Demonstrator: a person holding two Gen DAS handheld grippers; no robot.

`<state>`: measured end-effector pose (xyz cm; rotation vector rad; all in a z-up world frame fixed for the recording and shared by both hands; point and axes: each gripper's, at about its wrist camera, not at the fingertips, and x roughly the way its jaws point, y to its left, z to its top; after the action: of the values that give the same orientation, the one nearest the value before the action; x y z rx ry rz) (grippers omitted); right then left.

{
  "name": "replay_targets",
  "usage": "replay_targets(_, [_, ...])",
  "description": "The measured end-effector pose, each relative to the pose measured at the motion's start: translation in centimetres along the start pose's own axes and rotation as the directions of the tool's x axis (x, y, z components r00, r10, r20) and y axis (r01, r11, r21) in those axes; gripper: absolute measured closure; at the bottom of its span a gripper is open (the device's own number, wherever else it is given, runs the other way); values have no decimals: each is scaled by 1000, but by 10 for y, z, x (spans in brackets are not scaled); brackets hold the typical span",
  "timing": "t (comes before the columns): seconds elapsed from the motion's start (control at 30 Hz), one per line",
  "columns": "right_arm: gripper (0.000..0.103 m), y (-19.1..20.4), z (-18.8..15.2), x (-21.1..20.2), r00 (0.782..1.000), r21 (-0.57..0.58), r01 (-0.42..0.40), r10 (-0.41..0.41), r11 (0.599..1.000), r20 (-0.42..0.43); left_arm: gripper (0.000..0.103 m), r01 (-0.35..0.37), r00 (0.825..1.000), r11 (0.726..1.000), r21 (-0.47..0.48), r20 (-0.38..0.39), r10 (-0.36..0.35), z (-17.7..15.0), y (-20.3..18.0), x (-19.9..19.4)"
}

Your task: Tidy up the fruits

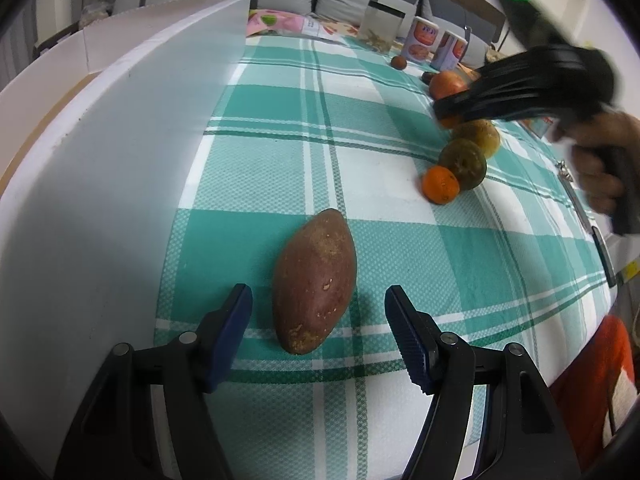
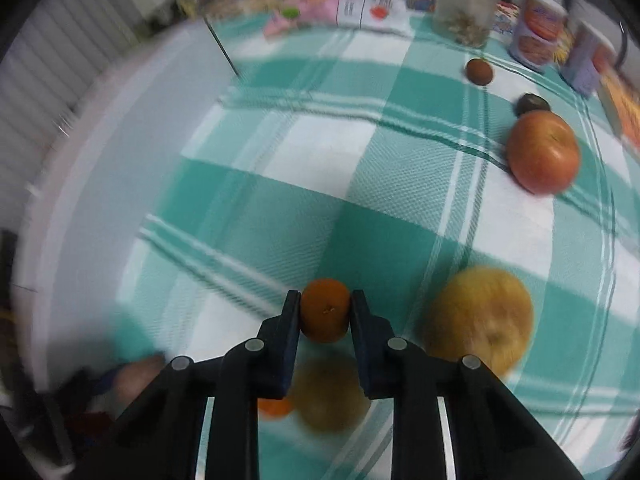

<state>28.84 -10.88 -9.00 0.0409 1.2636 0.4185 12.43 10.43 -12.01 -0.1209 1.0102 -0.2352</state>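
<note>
A brown sweet potato point(image 1: 315, 282) lies on the green checked cloth between the fingers of my left gripper point(image 1: 319, 300), which stands open around it without touching. My right gripper point(image 2: 325, 300) is shut on a small orange mandarin point(image 2: 325, 310), held above the cloth. In the left wrist view the right gripper point(image 1: 444, 114) hangs over a row of fruit: a mandarin point(image 1: 440, 184), a greenish-brown fruit point(image 1: 466, 160) and a yellow fruit point(image 1: 482, 134). Below the held mandarin lie a yellow fruit point(image 2: 484, 316), a brownish fruit point(image 2: 328, 392) and another mandarin point(image 2: 274, 406). A red apple point(image 2: 544, 152) sits farther back.
A white board point(image 1: 100, 160) borders the cloth on the left. At the far edge stand a clear jar point(image 2: 466, 4), two printed tins point(image 2: 538, 28) and a pink packet point(image 2: 320, 12). Two small dark fruits point(image 2: 479, 71) lie near them. A hand point(image 1: 596, 160) holds the right gripper.
</note>
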Motion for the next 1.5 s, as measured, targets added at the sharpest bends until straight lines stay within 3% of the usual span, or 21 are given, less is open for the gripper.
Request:
replay_targets(0.17, [78, -28, -70, -53, 969, 117, -246, 243, 962, 38, 30, 11, 1000, 1000, -13, 3, -11, 1, 1, 2])
replay_targets(0.23, [78, -46, -104, -47, 959, 186, -279, 284, 942, 2, 30, 20, 1000, 1000, -24, 5, -20, 5, 1, 4])
replay_targets(0.3, [78, -65, -132, -36, 969, 210, -239, 248, 948, -19, 34, 47, 999, 998, -31, 5, -47, 7, 0, 6])
replay_targets(0.37, [78, -76, -150, -32, 988, 184, -152, 156, 971, -9, 55, 32, 999, 999, -19, 4, -32, 7, -4, 7])
replay_targets(0.43, [77, -77, -165, -34, 998, 118, -68, 66, 991, 16, 62, 16, 1000, 1000, -4, 1, -16, 5, -9, 7])
replay_targets(0.47, [76, -77, -173, -38, 998, 88, -53, 49, 995, 49, 62, 25, 1000, 1000, -7, 0, -25, 5, -10, 7])
replay_targets(0.57, [58, -75, -188, -47, 996, 45, 19, -22, 999, 87, 62, 52, 999, 999, -14, -12, -52, 1, -18, 6])
replay_targets(0.63, [41, -77, -192, -51, 991, 31, 72, -75, 997, 108, 61, 68, 997, 998, -8, -19, -68, 0, -25, 6])
replay_targets(0.67, [39, -77, -195, -53, 988, 27, 95, -98, 995, 118, 59, 83, 996, 996, -14, -28, -83, 0, -26, 6])
replay_targets(0.73, [37, -77, -201, -60, 982, 31, 121, -124, 992, 139, 42, 105, 993, 994, -31, -44, -106, 0, -26, 5])
replay_targets(0.83, [34, -79, -212, -66, 978, 44, 128, -134, 991, 161, 31, 105, 993, 993, -51, -39, -107, 1, -19, -4])
replay_targets(0.93, [33, -76, -218, -72, 976, 31, 134, -137, 990, 172, 29, 112, 991, 994, -19, -77, -113, -2, -14, -9])
replay_targets(1.2, [34, -66, -201, -61, 984, 7, 112, -112, 994, 135, 30, -22, 995, 994, 106, -94, 32, 6, -38, 6])
replay_targets(1.23, [34, -67, -198, -60, 986, 14, 107, -107, 994, 125, 40, -51, 993, 992, 118, -101, 63, 8, -41, 10])
replay_targets(1.27, [34, -67, -195, -57, 989, 16, 97, -98, 995, 109, 61, -67, 991, 990, 125, -111, 81, 9, -42, 13])
replay_targets(1.37, [38, -68, -191, -50, 991, 9, 110, -111, 994, 74, 62, -79, 988, 991, 104, -123, 91, 11, -37, 17])
replay_targets(1.43, [48, -73, -190, -47, 990, 33, 123, -125, 992, 64, 63, -70, 990, 993, 90, -119, 80, 11, -34, 16])
replay_targets(1.5, [51, -77, -188, -48, 992, 57, 102, -106, 993, 70, 63, -63, 991, 995, 78, -115, 72, 11, -33, 15])
